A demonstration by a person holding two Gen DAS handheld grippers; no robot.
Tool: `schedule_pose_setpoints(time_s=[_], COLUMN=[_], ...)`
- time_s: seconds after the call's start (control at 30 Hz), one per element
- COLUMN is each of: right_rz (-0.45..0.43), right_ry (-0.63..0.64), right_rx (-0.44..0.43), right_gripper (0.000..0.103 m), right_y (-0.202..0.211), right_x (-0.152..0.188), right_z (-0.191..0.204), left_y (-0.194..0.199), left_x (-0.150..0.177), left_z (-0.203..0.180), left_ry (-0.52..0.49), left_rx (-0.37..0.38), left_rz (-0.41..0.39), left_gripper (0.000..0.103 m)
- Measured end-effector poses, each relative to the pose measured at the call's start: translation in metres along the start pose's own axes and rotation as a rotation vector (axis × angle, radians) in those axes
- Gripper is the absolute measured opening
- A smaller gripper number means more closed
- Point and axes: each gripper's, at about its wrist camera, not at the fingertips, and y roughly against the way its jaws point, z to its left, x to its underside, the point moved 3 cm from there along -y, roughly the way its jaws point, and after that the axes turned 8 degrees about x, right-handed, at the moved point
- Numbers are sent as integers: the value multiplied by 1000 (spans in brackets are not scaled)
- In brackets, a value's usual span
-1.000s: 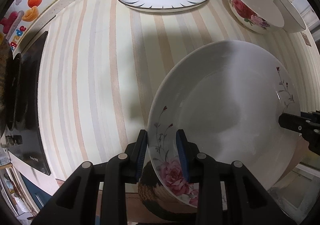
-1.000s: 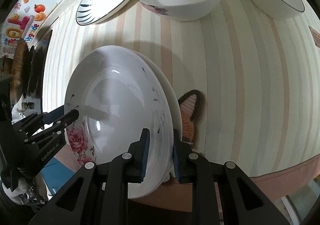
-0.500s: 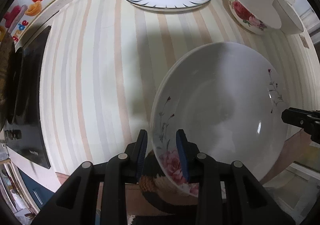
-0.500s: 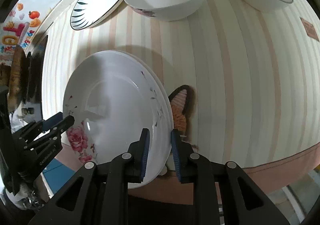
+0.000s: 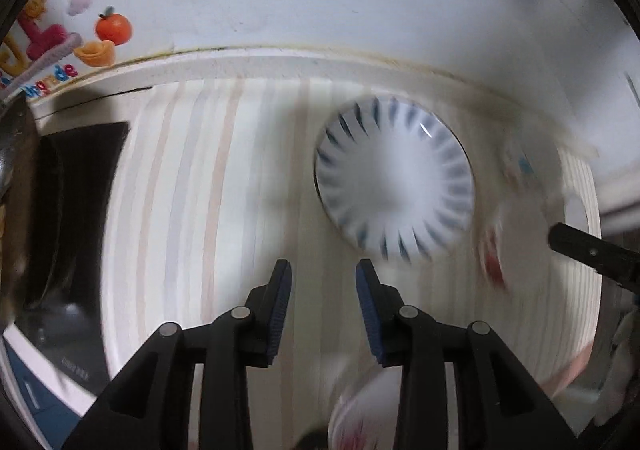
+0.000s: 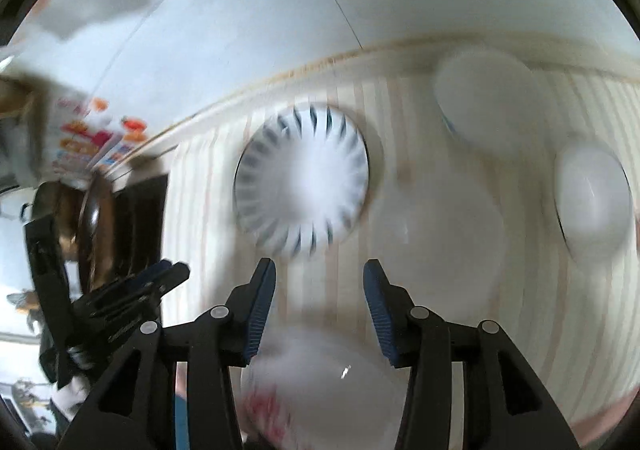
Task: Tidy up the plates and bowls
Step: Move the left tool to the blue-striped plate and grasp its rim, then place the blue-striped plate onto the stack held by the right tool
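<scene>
I have let go of the rose plate (image 6: 320, 382); it now lies near me on the striped surface (image 5: 208, 210). My left claw (image 5: 323, 306) and right claw (image 6: 320, 306) are opening, empty, facing the blue-petal plate (image 5: 394, 186)

The cloth (image 5: 248, 186) has pale stripes in cream, peach and light grey. The plate (image 5: 394, 178) is white with dark blue dashes all around its rim. The grippers (image 5: 323, 286) are black with blue pads (image 6: 262, 290). The bowls (image 6: 592, 202) look plain white in the blur; one bowl (image 5: 496, 246) shows a red flower mark. The stove (image 5: 76, 218) is black. The wall sticker (image 5: 92, 38) has orange fruit and pink shapes.
</scene>
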Motion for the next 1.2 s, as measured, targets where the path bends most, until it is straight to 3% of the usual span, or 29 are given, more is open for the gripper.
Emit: schedule_pose_setpoints(time_s=[0.2, 0.27, 0.33, 0.37, 0.4, 0.5, 0.63, 0.83, 1.2], right_rz=[92, 122, 153, 169, 182, 157, 128, 77, -25], right_ry=[-8, -3, -10, -13, -22, -36, -17, -14, 40], right_rx=[138, 184, 215, 210, 205, 191, 196, 138, 73], right_gripper=[44, 39, 22, 16, 14, 13, 12, 12, 12], right_y=[-84, -102, -118, -126, -132, -130, -113, -63, 48], right_x=[-74, -82, -84, -85, -85, -89, -86, -82, -2], right_z=[-1, -5, -9, -11, -13, -16, -18, -15, -8], left_y=[-69, -89, -100, -105, -108, -107, -94, -41, 53], left_x=[-41, -46, -48, -49, -50, -48, -44, -30, 10], left_z=[10, 10, 9, 7, 4, -4, -14, -30, -63], left_ry=[34, 27, 15, 7, -3, -32, -50, -76, -147], left_rx=[16, 4, 1, 3, 11, -19, -29, -13, 13], left_rz=[88, 125, 139, 142, 134, 120, 101, 55, -44], left_gripper=[31, 31, 30, 24, 19, 18, 18, 18, 18])
